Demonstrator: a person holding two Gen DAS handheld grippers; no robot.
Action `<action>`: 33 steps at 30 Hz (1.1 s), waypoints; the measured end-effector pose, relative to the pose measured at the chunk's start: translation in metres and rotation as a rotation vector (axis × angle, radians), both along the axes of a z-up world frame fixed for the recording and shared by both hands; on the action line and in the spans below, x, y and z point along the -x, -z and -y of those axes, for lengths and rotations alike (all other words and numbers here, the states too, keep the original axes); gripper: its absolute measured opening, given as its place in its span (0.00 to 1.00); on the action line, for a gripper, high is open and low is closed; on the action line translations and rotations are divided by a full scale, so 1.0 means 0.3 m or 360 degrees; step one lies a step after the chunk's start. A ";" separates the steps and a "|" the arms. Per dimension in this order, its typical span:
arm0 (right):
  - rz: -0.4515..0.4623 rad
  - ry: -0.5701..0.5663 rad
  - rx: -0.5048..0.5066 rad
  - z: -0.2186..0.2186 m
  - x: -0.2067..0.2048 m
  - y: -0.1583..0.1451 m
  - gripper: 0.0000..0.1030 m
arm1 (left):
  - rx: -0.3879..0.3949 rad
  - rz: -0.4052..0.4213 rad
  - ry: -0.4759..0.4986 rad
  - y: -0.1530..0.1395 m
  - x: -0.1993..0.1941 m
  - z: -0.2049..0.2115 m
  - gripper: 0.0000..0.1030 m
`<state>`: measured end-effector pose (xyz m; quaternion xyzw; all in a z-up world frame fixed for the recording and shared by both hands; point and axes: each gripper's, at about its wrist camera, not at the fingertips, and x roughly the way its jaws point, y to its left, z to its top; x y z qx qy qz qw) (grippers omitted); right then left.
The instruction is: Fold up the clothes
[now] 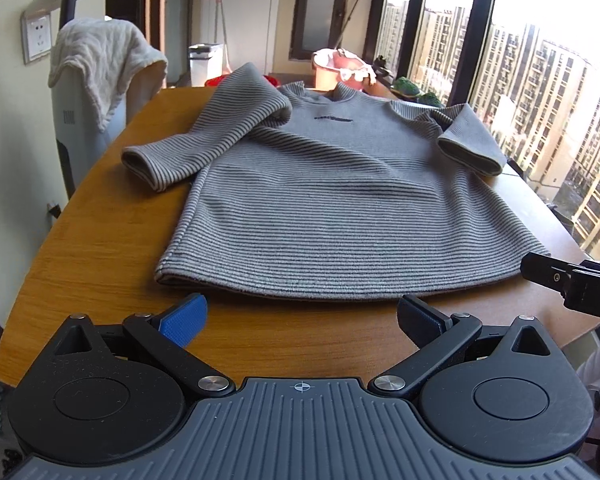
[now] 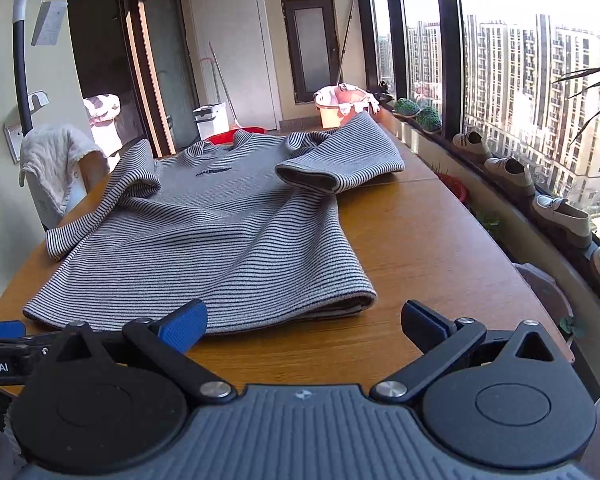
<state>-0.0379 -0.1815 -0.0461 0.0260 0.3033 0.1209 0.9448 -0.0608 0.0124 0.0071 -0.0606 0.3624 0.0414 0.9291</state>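
Note:
A grey striped short-sleeved sweater [image 1: 332, 208] lies flat, front up, on the wooden table [image 1: 100, 248], hem towards me; it also shows in the right wrist view [image 2: 204, 240]. Both sleeves are bent inward. My left gripper [image 1: 300, 320] is open and empty, just short of the hem's middle. My right gripper [image 2: 304, 324] is open and empty, just short of the hem's right corner [image 2: 360, 300]. The right gripper's tip shows at the right edge of the left wrist view [image 1: 548, 272]. The left gripper's tip shows at the left edge of the right wrist view [image 2: 4, 328].
A white towel [image 1: 100, 64] hangs over a white appliance left of the table. A window sill with several shoes [image 2: 512, 176] and plants runs along the right. A pink bucket [image 1: 336, 68] and a white bin [image 1: 206, 62] stand behind the table.

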 end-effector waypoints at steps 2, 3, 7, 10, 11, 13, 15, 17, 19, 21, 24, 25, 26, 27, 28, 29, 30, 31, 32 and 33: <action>0.0041 -0.0031 0.0043 -0.012 -0.059 -0.024 1.00 | -0.0021 0.0013 0.0028 -0.024 -0.056 -0.002 1.00; 0.0056 -0.0052 0.0056 -0.021 -0.091 -0.033 1.00 | -0.0035 0.0018 0.0036 -0.028 -0.088 -0.002 1.00; 0.0055 -0.0180 0.0018 -0.067 -0.242 -0.028 1.00 | -0.0059 -0.0008 0.0045 -0.015 -0.242 -0.009 1.00; -0.0002 -0.0267 -0.0034 -0.100 -0.352 -0.016 1.00 | -0.0012 -0.0085 0.0037 0.020 -0.344 -0.024 1.00; -0.0048 -0.0292 -0.0059 -0.109 -0.384 -0.007 1.00 | 0.0004 -0.0106 0.0038 0.031 -0.372 -0.029 1.00; -0.0141 -0.0341 -0.0091 -0.125 -0.432 0.021 1.00 | 0.0013 -0.0126 0.0046 0.049 -0.407 -0.034 1.00; -0.0214 -0.0359 -0.0132 -0.128 -0.467 0.048 1.00 | -0.0021 -0.0126 0.0053 0.065 -0.430 -0.034 1.00; -0.0221 -0.0368 -0.0136 -0.128 -0.476 0.061 1.00 | -0.0044 -0.0114 0.0064 0.073 -0.439 -0.032 1.00; -0.0209 -0.0386 -0.0098 -0.134 -0.470 0.063 1.00 | -0.0082 -0.0097 0.0080 0.083 -0.438 -0.022 1.00; -0.0207 -0.0405 -0.0054 -0.140 -0.462 0.063 1.00 | -0.0130 -0.0077 0.0100 0.093 -0.431 -0.010 1.00; -0.0217 -0.0435 -0.0018 -0.132 -0.441 0.066 1.00 | -0.0117 -0.0037 0.0115 0.098 -0.404 -0.017 1.00; -0.0220 -0.0444 -0.0010 -0.126 -0.428 0.065 1.00 | -0.0109 -0.0030 0.0124 0.098 -0.392 -0.021 1.00; -0.0222 -0.0453 -0.0001 -0.120 -0.416 0.065 1.00 | -0.0099 -0.0027 0.0129 0.097 -0.378 -0.024 1.00; -0.0223 -0.0464 0.0014 -0.115 -0.400 0.064 1.00 | -0.0088 -0.0027 0.0135 0.094 -0.357 -0.026 1.00; -0.0214 -0.0479 0.0046 -0.117 -0.377 0.064 1.00 | -0.0085 -0.0029 0.0141 0.091 -0.334 -0.028 1.00; -0.0206 -0.0488 0.0067 -0.127 -0.359 0.066 1.00 | -0.0088 -0.0032 0.0147 0.089 -0.308 -0.026 1.00; -0.0196 -0.0503 0.0088 -0.120 -0.325 0.068 1.00 | -0.0095 -0.0033 0.0157 0.089 -0.279 -0.021 1.00; -0.0185 -0.0519 0.0107 -0.112 -0.288 0.070 1.00 | -0.0102 -0.0032 0.0172 0.088 -0.244 -0.015 1.00; -0.0174 -0.0538 0.0129 -0.103 -0.251 0.071 1.00 | -0.0109 -0.0028 0.0191 0.088 -0.211 -0.008 1.00; -0.0161 -0.0558 0.0156 -0.096 -0.219 0.073 1.00 | -0.0114 -0.0024 0.0210 0.088 -0.179 -0.002 1.00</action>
